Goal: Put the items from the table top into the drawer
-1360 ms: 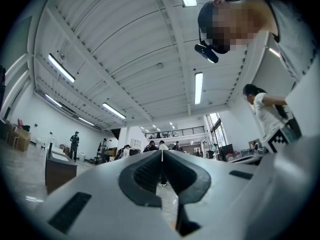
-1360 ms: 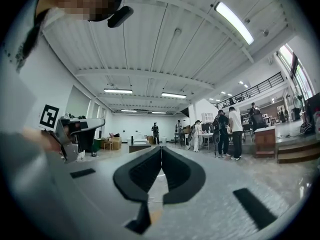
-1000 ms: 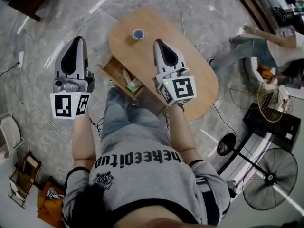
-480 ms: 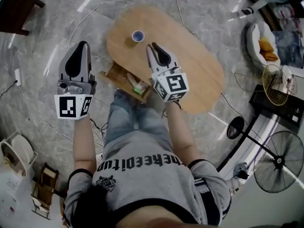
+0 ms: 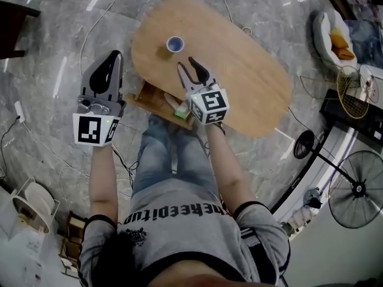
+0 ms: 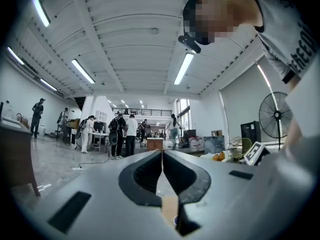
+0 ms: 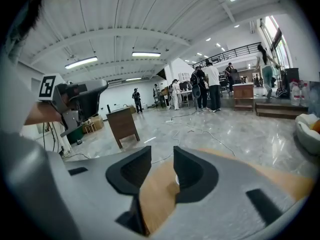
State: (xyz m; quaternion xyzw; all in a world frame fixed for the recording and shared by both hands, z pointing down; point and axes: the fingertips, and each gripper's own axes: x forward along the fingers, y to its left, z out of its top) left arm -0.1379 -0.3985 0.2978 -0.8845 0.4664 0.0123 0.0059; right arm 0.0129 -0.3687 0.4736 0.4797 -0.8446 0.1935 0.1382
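One cup [image 5: 174, 43] is sitting on the surface [image 5: 251, 82], one drawer [image 5: 152, 97] is hanging open at its edge, and two hand-held grippers [image 5: 115, 54] [image 5: 186, 63] are hovering above.

Both arms extended forward, one gripper in each hand.
Left gripper [image 5: 115, 55] jaws together; right gripper [image 5: 187, 66] jaws apart, just been opening, nothing between them.

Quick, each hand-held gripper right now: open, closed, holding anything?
Left hand-held gripper: closed, empty.
Right hand-held gripper: open, jaws have just been opening, nothing between them.
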